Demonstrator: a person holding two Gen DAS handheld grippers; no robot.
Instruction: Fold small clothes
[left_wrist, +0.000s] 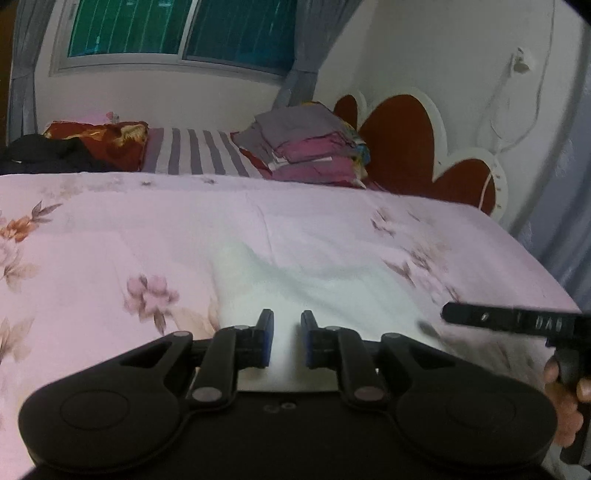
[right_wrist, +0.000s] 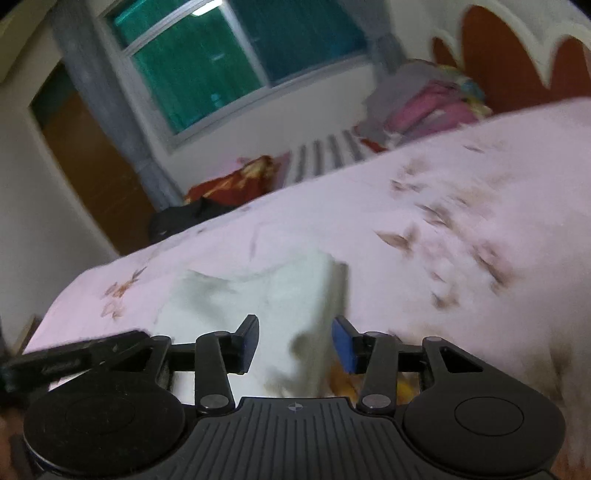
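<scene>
A small white garment (left_wrist: 314, 280) lies flat on the pink floral bedsheet (left_wrist: 110, 240), just ahead of and under my left gripper (left_wrist: 287, 321). Its blue pads stand a narrow gap apart, and I see nothing pinched between them. In the right wrist view the same white garment (right_wrist: 258, 295) shows a folded right edge and a bit of orange print near the bottom. My right gripper (right_wrist: 295, 328) hovers over its near edge with the jaws wide apart and nothing held. The right gripper's body (left_wrist: 509, 319) and the hand holding it (left_wrist: 561, 398) show at the right.
A stack of folded clothes (left_wrist: 314, 147) sits at the far side by the red and white headboard (left_wrist: 402, 140). A striped pillow (left_wrist: 195, 155), a red patterned cushion (left_wrist: 103, 140) and a dark garment (left_wrist: 44, 155) lie along the far edge. The bed's right edge drops off near a curtain.
</scene>
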